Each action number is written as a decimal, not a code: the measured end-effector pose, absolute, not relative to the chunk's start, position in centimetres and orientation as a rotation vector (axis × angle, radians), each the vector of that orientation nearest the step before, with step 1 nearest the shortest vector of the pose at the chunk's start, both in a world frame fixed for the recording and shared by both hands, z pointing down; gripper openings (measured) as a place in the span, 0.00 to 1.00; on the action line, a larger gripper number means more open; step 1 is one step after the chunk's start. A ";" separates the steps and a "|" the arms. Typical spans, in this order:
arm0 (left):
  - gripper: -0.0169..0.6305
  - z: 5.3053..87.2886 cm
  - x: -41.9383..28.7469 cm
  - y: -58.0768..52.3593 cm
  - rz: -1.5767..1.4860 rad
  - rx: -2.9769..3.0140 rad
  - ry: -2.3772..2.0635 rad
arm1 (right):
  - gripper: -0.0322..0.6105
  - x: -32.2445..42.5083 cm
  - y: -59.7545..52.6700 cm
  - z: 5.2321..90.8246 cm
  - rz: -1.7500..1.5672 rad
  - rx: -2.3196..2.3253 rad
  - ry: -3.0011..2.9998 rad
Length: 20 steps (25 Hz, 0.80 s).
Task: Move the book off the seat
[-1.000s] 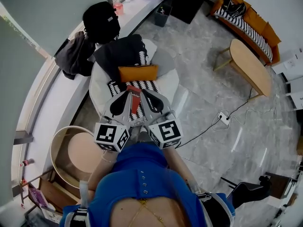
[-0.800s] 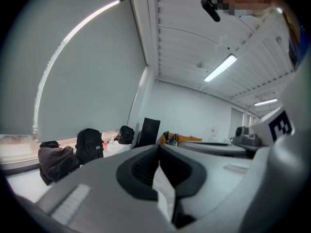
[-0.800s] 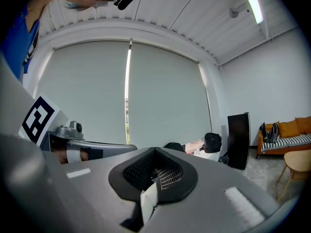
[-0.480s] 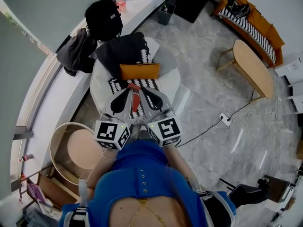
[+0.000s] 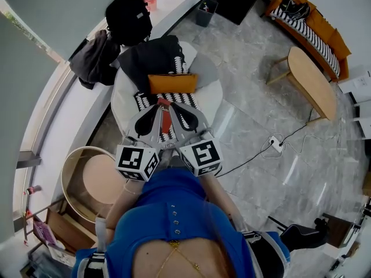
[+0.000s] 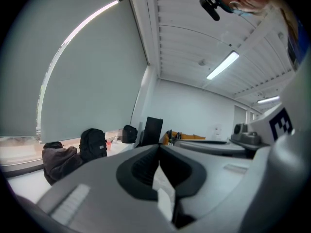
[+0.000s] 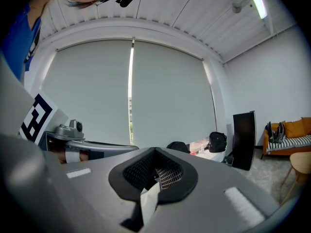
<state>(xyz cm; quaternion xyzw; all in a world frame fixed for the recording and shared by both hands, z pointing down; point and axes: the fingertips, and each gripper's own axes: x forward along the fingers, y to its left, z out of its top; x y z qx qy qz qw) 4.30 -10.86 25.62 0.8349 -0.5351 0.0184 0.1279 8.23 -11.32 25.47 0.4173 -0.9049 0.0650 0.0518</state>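
Note:
In the head view a white round seat (image 5: 211,94) carries a black-and-white striped cloth (image 5: 145,102), a black garment (image 5: 151,59) and a flat orange book-like thing (image 5: 172,83). A narrow red strip (image 5: 166,119) shows between my two grippers; I cannot tell what it is. My left gripper (image 5: 155,111) and right gripper (image 5: 175,109) hover side by side over the seat's near half, just short of the orange thing. Both are shut with nothing held. In the gripper views the left gripper (image 6: 159,150) and right gripper (image 7: 154,155) point level across the room, and the seat is hidden.
A black backpack (image 5: 128,18) and a dark jacket (image 5: 93,62) lie on the window ledge beyond the seat. A round wooden tub (image 5: 87,181) stands at the left. An oval wooden table (image 5: 313,80), an orange sofa (image 5: 316,22) and a floor cable with socket (image 5: 272,143) are at the right.
Both grippers have edged a little forward over the seat together, still side by side and shut. The head view has shifted slightly.

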 end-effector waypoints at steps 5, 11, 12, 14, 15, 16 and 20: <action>0.03 26.4 3.8 -11.4 0.079 2.410 -1.549 | 0.05 7.6 -11.7 26.4 0.202 1.244 -2.731; 0.03 28.3 2.8 -13.0 0.123 2.375 -1.540 | 0.05 7.2 -13.3 28.5 0.229 1.224 -2.678; 0.03 28.7 2.6 -13.5 0.129 2.367 -1.538 | 0.05 7.1 -13.7 29.0 0.237 1.216 -2.665; 0.03 29.9 2.2 -14.6 0.145 2.352 -1.527 | 0.05 6.9 -14.7 30.4 0.249 1.197 -2.636; 0.03 30.7 2.0 -15.1 0.158 2.344 -1.521 | 0.05 6.8 -15.2 31.2 0.258 1.184 -2.619; 0.03 31.6 1.7 -15.6 0.175 2.335 -1.513 | 0.05 6.7 -15.6 32.3 0.271 1.169 -2.601; 0.03 36.6 0.9 -17.9 0.268 2.295 -1.480 | 0.05 7.1 -17.9 37.4 0.327 1.107 -2.511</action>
